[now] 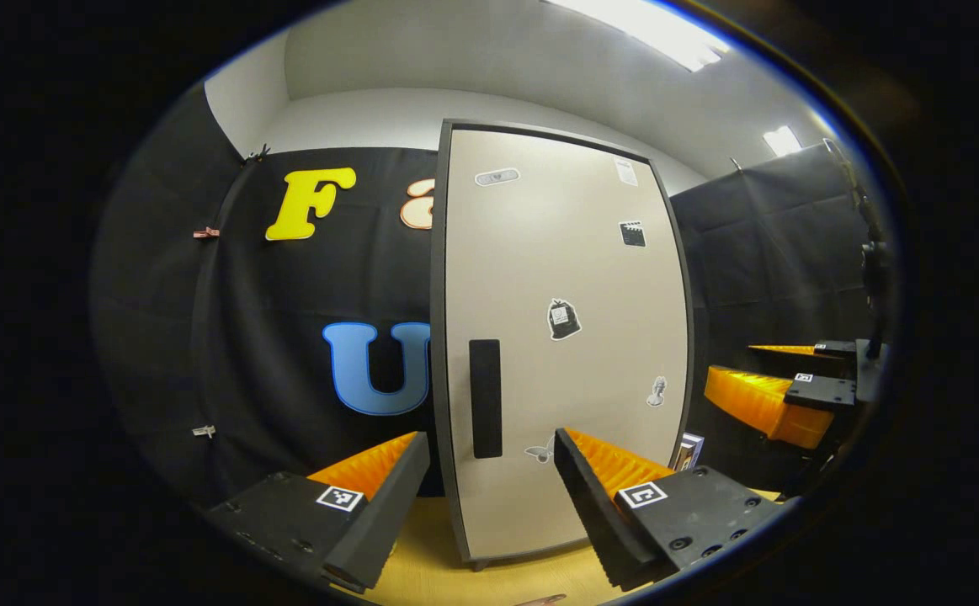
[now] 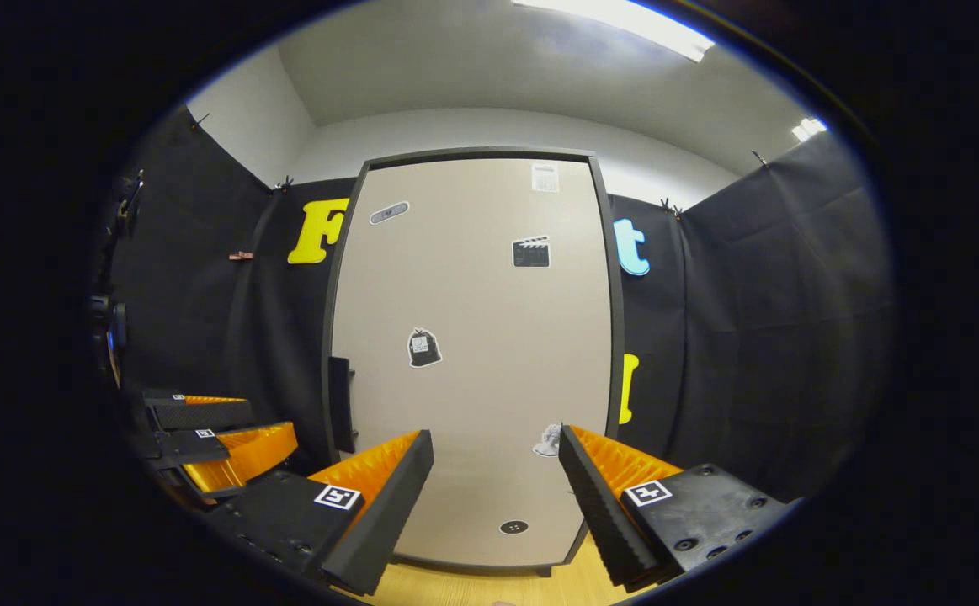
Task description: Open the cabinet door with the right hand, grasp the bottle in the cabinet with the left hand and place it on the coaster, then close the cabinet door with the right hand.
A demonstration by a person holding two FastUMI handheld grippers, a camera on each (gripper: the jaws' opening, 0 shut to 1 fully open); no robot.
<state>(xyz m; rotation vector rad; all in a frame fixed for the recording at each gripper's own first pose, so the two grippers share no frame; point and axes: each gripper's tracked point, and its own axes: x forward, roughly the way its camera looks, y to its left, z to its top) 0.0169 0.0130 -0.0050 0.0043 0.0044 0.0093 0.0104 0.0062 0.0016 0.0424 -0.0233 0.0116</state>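
Black-draped booth, pale wooden tabletop (image 2: 455,589): tall beige cabinet with dark frame (image 2: 472,353) stands shut, flat door's black bar handle (image 1: 485,398) at left edge untouched. Right gripper (image 2: 496,497) and left gripper (image 1: 489,497) hover near, fingers spread, empty. Bottle presumably inside, unseen. No step done; opening, transfer, closing remain.

We see a recording booth inside an office-like room: black cloth walls (image 2: 750,337) clipped up, plain white ceiling with panel lights (image 2: 624,25), and a sticker-dotted cabinet (image 2: 472,353) on a wooden counter (image 2: 455,589).
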